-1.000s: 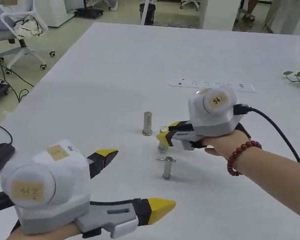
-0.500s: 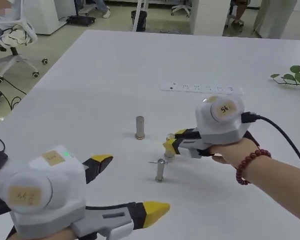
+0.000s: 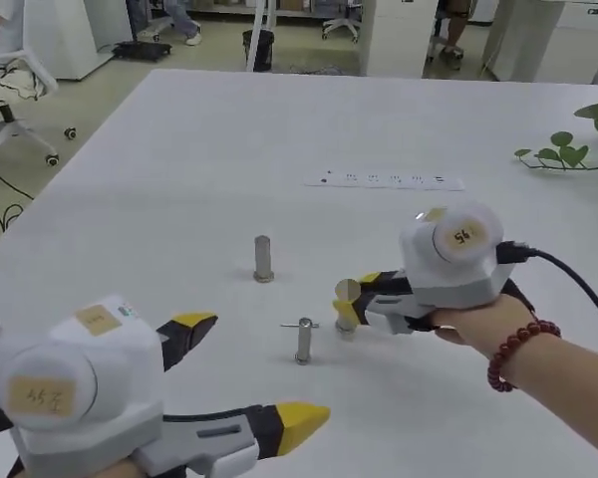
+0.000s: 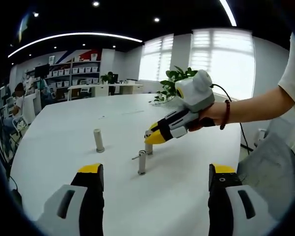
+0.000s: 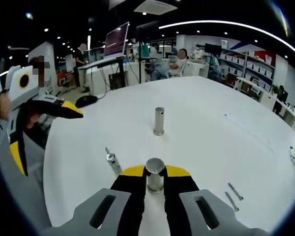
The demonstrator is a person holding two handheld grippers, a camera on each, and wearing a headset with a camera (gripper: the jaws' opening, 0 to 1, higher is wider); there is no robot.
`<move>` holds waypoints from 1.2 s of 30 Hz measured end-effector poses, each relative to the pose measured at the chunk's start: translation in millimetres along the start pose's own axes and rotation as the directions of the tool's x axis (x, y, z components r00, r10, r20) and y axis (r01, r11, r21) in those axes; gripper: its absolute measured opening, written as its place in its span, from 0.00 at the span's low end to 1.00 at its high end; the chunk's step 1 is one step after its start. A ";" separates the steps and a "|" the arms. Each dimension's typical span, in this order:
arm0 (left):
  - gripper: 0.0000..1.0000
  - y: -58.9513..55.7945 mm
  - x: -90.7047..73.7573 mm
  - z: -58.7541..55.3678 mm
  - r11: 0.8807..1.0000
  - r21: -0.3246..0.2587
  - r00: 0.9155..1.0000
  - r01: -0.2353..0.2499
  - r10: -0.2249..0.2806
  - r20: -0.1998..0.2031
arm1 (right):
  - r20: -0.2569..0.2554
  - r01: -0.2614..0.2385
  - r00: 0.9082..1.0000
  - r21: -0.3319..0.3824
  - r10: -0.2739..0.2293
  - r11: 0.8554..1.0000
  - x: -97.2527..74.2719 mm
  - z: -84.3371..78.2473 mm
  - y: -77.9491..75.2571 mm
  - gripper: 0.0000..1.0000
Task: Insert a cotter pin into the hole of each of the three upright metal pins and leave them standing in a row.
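Smooth white table (image 3: 179,149): right gripper (image 3: 345,305) clamps a cylindrical metal pin (image 5: 155,178) (left gripper (image 4: 156,172) gapes wide).

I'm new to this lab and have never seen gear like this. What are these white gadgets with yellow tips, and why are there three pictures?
There is no robot here: a person holds a two-jawed hand tool in each hand. One picture comes from a headset camera looking down at the table. The two round pictures come from cameras riding on the tools themselves. The left tool hangs open, holding nothing. The right tool is shut on the middle metal pin. The near pin already has a cotter pin through it, while the far pin stands bare. A power strip and a plant sit further back.
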State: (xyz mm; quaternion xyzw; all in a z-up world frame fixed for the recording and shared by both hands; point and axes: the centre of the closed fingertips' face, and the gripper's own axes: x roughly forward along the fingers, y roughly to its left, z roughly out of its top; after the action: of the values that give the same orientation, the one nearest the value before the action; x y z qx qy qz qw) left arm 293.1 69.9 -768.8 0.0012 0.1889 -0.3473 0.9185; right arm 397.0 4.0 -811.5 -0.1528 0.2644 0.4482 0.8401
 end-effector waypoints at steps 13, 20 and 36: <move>0.87 -5.3 1.4 0.9 1.000 0.008 1.000 0.012 -0.012 -0.004 | -0.005 0.004 1.000 0.013 -0.004 1.000 -16.7 -14.9 14.2 0.13; 0.87 -8.6 1.2 1.5 1.000 0.013 1.000 0.019 -0.019 -0.004 | -0.006 -0.005 1.000 0.016 0.005 1.000 -23.9 -20.4 24.1 0.13; 0.86 -12.3 1.9 2.8 0.999 0.019 1.000 0.030 -0.030 -0.002 | 0.011 0.037 0.999 0.049 -0.038 0.998 -32.2 -31.3 47.1 0.13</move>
State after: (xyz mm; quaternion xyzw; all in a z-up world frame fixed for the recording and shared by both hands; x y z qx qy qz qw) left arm 287.5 59.0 -765.3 0.0072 0.1863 -0.3626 0.9131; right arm 333.4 -7.1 -819.2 -0.1345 0.2673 0.4266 0.8535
